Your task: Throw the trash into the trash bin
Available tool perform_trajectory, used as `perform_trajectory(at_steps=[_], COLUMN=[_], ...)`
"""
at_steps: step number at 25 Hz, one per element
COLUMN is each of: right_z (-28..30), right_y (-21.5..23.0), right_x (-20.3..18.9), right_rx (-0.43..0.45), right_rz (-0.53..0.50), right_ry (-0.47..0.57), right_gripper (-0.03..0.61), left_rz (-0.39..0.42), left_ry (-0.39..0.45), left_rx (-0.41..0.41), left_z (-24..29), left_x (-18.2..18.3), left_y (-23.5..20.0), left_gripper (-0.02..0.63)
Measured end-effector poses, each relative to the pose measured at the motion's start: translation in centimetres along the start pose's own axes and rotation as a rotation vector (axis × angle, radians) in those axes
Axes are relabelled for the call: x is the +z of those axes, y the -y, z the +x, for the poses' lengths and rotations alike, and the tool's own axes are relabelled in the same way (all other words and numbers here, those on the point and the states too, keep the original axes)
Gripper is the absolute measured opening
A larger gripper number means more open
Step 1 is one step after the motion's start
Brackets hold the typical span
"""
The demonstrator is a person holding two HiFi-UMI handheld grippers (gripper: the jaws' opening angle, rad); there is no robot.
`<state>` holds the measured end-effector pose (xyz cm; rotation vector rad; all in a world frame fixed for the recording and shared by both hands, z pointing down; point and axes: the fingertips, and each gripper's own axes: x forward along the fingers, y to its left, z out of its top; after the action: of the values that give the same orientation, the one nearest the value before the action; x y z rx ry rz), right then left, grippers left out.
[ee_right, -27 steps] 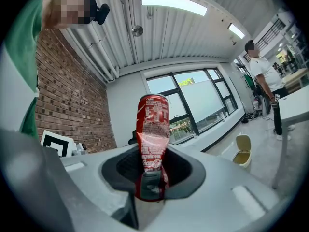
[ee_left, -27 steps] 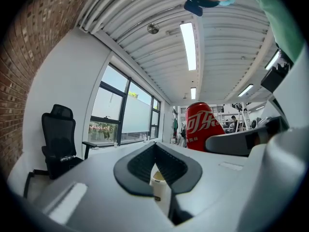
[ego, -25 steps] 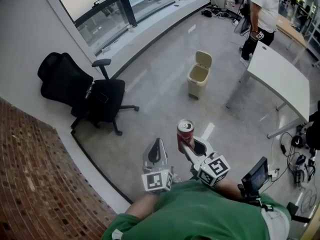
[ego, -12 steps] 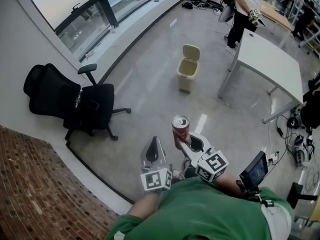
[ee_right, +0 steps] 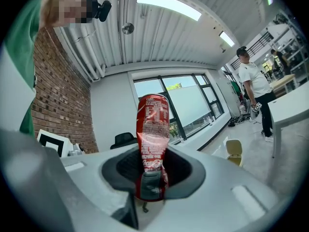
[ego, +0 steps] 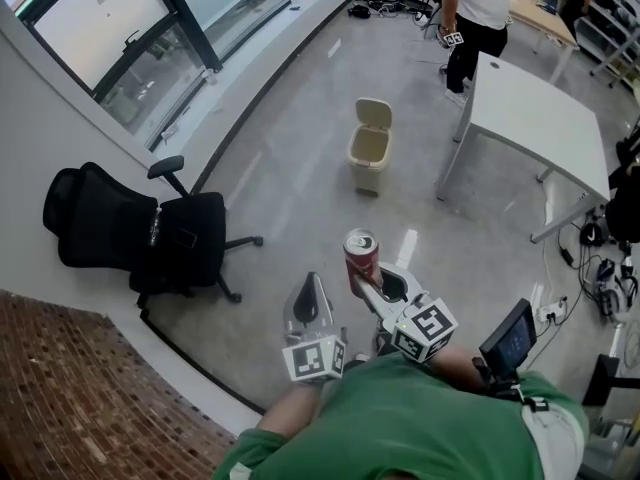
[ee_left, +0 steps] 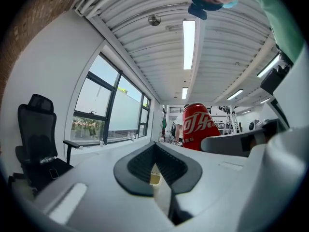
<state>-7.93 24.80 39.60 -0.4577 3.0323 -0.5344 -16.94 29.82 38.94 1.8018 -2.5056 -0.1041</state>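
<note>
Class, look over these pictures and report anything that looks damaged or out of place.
The red can, clamped in the right hand-held gripper, is dented and crumpled around its middle. Nothing else stands out; the trash bin stands upright and open.

Black office chair [ego: 150,233] near window [ego: 110,38]; white table [ego: 540,118] right; person [ego: 475,13] standing beyond it; brick wall [ego: 70,388] lower left.

The red can [ee_left: 195,127] bears the white Chinese characters 可乐, seen above and to the right of the left gripper [ee_left: 154,178] fingers. Just above the right gripper [ee_right: 150,185] fingers, the can shows white Coca-Cola script. The fine print higher up is too small to read.
</note>
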Motion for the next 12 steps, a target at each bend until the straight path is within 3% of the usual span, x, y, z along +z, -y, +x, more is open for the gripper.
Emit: perform_trajectory(at_steps=[12], right_z=[2.0], right_y=[9.8], right_x=[3.2], right_rx=[-0.051], right_rz=[0.007], right_ry=[0.046], right_gripper=[0.112], left_rz=[0.053], left_ry=[0.003], left_rx=[-0.065], left_z=[10.2], left_x=[0.1], left_y=[4.0], left_gripper=[0.005])
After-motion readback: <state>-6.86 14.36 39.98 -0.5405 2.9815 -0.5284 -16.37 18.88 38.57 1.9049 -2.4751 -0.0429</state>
